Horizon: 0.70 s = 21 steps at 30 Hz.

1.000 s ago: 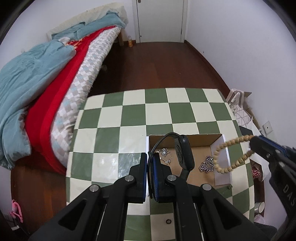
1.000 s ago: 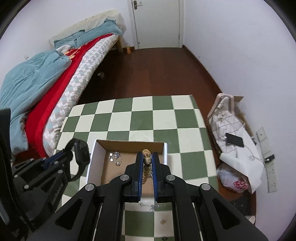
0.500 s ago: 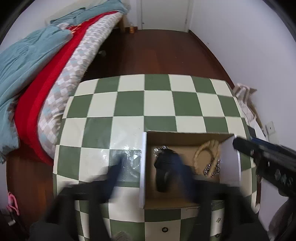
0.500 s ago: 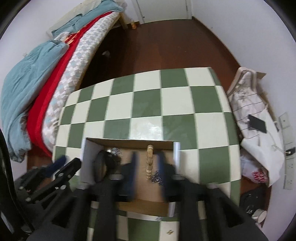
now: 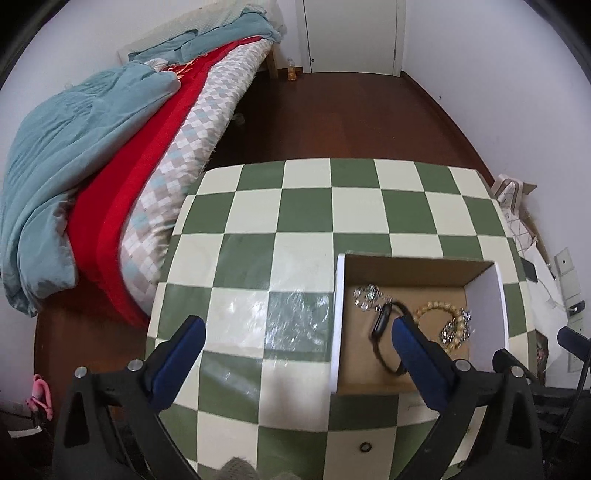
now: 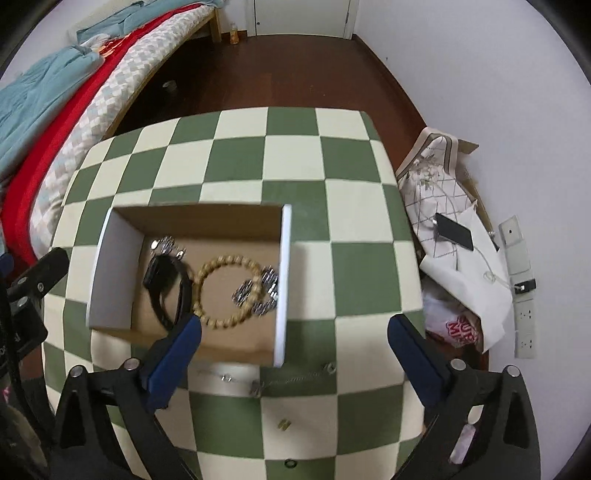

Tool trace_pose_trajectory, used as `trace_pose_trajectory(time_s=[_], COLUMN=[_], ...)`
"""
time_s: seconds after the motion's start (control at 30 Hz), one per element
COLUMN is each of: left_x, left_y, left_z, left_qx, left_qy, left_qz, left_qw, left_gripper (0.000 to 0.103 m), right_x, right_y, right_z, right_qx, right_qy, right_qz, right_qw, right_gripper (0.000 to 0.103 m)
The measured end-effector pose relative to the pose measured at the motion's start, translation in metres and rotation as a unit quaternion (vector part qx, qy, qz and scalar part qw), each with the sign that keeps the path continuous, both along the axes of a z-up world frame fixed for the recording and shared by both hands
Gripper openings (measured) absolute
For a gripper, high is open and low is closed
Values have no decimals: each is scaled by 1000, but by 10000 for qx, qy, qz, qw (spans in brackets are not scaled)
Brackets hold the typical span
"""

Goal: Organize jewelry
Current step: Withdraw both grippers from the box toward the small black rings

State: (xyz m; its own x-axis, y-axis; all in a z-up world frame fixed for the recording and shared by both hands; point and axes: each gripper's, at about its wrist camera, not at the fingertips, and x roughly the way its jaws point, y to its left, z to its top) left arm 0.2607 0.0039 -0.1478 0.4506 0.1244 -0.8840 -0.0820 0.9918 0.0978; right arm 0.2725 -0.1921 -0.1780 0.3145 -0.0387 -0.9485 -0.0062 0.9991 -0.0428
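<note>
An open cardboard box (image 6: pixel 283 280) (image 5: pixel 484 291) sits on the green and cream checkered table (image 6: pixel 295 155) (image 5: pixel 306 221). In it lie a black watch (image 6: pixel 166 284) (image 5: pixel 382 332), a wooden bead bracelet (image 6: pixel 221 291) (image 5: pixel 439 314) and silver jewelry pieces (image 6: pixel 258 291) (image 5: pixel 367 297). My left gripper (image 5: pixel 295 343) is open and empty, above the table just left of the box. My right gripper (image 6: pixel 293 343) is open and empty, above the box's near right corner. A thin chain (image 6: pixel 258 382), a small gold piece (image 6: pixel 283 424) and a dark ring (image 6: pixel 290 462) (image 5: pixel 365 447) lie on the table in front of the box.
A bed (image 5: pixel 129 147) with red and teal covers stands left of the table. Bags, a phone (image 6: pixel 454 236) and a power strip (image 6: pixel 522 295) lie on the floor at the right. Dark wooden floor and a white door (image 5: pixel 351 33) are beyond.
Both grippers opened and let go: the watch left the left gripper, the bead bracelet left the right one, and both now lie in the box. Both grippers have drawn back.
</note>
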Motion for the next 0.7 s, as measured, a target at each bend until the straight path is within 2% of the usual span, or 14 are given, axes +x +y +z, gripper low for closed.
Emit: trace_pose_trajectory(time_s=[0.33, 0.7], left_x=[-40, -90], left_y=[6, 13], left_z=[19, 60], left_qx=[158, 225], left_qy=[-204, -769], left_qz=[-20, -69], left_qw=[9997, 9968], left_gripper=[103, 103], right_x=[-43, -93], right_y=[14, 16], right_z=[24, 72], right_qx=[44, -31], right_qy=[-371, -1007], right_qz=[-16, -72], right_qw=[9993, 9949], right_gripper=[102, 103])
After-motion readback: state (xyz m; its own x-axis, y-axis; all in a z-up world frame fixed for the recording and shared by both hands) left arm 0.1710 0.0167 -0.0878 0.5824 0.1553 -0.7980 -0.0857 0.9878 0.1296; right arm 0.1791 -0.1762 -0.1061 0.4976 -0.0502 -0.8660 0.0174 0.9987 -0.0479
